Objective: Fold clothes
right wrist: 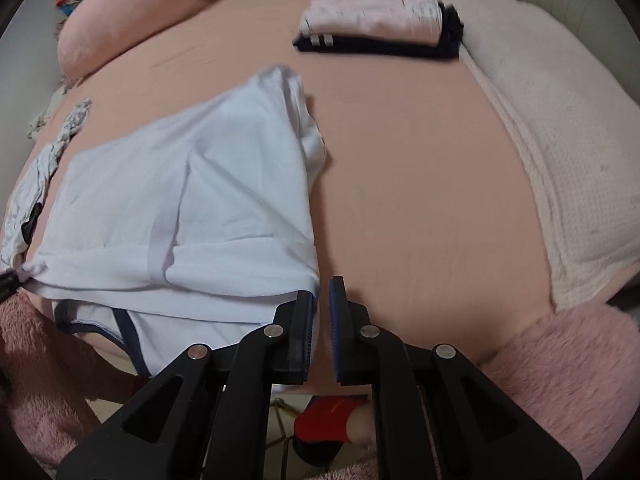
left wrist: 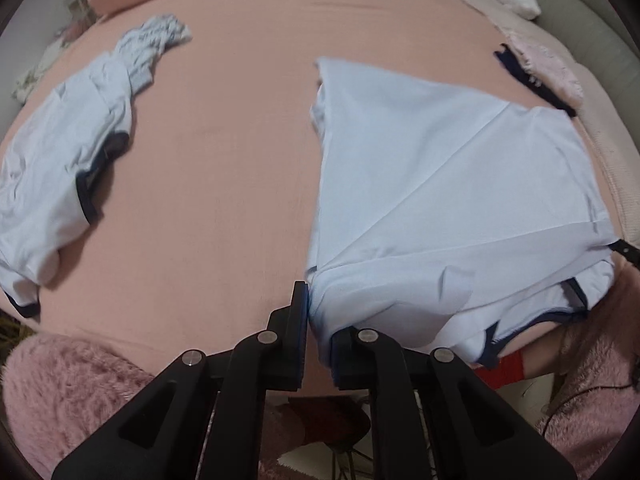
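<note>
White tee with navy trim lies partly folded on the pink bed sheet, near edge of the bed, its navy neckline hanging toward me. My left gripper has the shirt's near-left corner pinched between the pads, fabric bunched over the right finger. My right gripper sits at the opposite near corner of the same shirt; a fold of white cloth runs into the narrow gap, jaws nearly together, looks clamped on the hem but contact is partly hidden. A folded-over band of the shirt crosses the body from the sleeve side. Second white tee with navy trim lies crumpled well apart on the left of the sheet, with a gray patterned garment touching its far end. Folded stack, pink piece on a dark navy piece, sits at the far side next to a cream blanket. Pink pillow at far left. Fuzzy pink sleeves at the bottom edges.
</note>
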`<state>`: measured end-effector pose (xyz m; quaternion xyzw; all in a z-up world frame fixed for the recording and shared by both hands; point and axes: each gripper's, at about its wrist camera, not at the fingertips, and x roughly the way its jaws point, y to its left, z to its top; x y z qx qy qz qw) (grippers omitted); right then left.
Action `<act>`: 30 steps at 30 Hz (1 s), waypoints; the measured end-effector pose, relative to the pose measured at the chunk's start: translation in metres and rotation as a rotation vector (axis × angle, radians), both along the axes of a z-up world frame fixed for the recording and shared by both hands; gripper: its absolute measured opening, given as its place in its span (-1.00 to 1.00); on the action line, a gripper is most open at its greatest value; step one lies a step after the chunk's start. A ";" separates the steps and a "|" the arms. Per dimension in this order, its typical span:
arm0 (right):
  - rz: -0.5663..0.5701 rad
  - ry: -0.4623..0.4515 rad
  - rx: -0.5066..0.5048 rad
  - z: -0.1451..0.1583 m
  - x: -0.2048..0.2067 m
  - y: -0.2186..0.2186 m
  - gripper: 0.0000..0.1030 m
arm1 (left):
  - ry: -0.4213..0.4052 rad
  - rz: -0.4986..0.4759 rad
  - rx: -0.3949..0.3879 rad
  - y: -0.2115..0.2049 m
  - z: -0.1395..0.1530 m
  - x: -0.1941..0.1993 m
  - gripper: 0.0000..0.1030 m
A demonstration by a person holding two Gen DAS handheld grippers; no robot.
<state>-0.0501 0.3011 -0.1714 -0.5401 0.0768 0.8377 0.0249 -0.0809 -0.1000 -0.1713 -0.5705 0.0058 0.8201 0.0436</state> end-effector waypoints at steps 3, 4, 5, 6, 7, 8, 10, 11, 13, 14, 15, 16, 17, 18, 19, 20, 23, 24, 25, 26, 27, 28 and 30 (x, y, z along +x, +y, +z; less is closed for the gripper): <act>-0.002 0.041 -0.029 0.006 -0.004 0.002 -0.84 | 0.019 0.017 0.020 0.000 0.001 -0.003 -0.77; 0.011 0.043 -0.048 0.004 -0.007 0.001 -0.66 | 0.025 0.022 0.030 0.000 0.002 -0.005 -0.77; 0.032 0.037 -0.071 0.000 -0.011 -0.001 -0.58 | 0.032 0.027 0.040 0.000 0.003 -0.007 -0.77; 0.056 0.021 -0.082 -0.005 -0.016 -0.005 -0.58 | 0.038 0.032 0.048 0.000 0.003 -0.008 -0.77; 0.079 0.001 -0.069 -0.009 -0.021 -0.010 -0.67 | 0.048 0.034 0.042 0.001 0.005 -0.010 -0.77; 0.100 -0.017 -0.045 -0.013 -0.025 -0.016 -0.75 | 0.059 0.036 0.036 0.002 0.008 -0.011 -0.77; 0.110 -0.011 0.008 -0.012 -0.029 -0.024 -0.91 | 0.105 0.029 0.034 0.003 0.023 -0.009 -0.80; 0.098 0.004 0.025 -0.008 -0.026 -0.024 -0.92 | 0.129 0.023 0.037 0.002 0.031 -0.007 -0.80; 0.066 0.037 0.060 0.003 -0.019 -0.023 -0.95 | 0.162 0.011 0.032 0.003 0.046 -0.002 -0.80; 0.050 0.050 0.066 0.007 -0.014 -0.021 -0.95 | 0.168 0.006 0.033 0.001 0.050 0.000 -0.81; 0.034 0.060 0.065 0.011 -0.008 -0.018 -0.95 | 0.174 0.001 0.034 0.000 0.054 0.002 -0.81; 0.020 0.068 0.065 0.015 -0.003 -0.016 -0.95 | 0.174 -0.003 0.037 0.000 0.057 0.005 -0.81; 0.007 0.077 0.063 0.018 0.001 -0.013 -0.95 | 0.169 -0.011 0.041 0.000 0.056 0.006 -0.81; -0.008 0.084 0.058 0.021 0.006 -0.011 -0.95 | 0.164 -0.019 0.045 0.000 0.055 0.007 -0.81; -0.023 0.089 0.053 0.023 0.010 -0.009 -0.95 | 0.151 -0.023 0.040 0.001 0.050 0.009 -0.81; -0.034 0.092 0.050 0.026 0.015 -0.008 -0.95 | 0.139 -0.027 0.035 0.002 0.045 0.010 -0.81; -0.055 0.084 0.047 0.028 0.028 -0.005 -0.95 | 0.090 -0.020 0.034 0.004 0.028 0.015 -0.81; -0.055 0.070 0.044 0.026 0.030 -0.004 -0.95 | 0.076 -0.014 0.032 0.004 0.022 0.017 -0.81; -0.056 0.056 0.042 0.023 0.032 -0.002 -0.95 | 0.067 -0.012 0.032 0.004 0.019 0.019 -0.81; -0.057 0.044 0.038 0.021 0.036 -0.002 -0.95 | 0.058 -0.011 0.032 0.004 0.016 0.021 -0.81; -0.057 0.034 0.037 0.019 0.040 -0.001 -0.95 | 0.045 -0.007 0.031 0.004 0.014 0.021 -0.81; -0.060 0.030 0.039 0.018 0.042 -0.001 -0.95 | 0.032 -0.003 0.030 0.003 0.011 0.020 -0.75; -0.059 0.004 0.040 0.014 0.043 0.000 -0.94 | -0.017 0.014 0.011 0.003 0.001 0.017 -0.64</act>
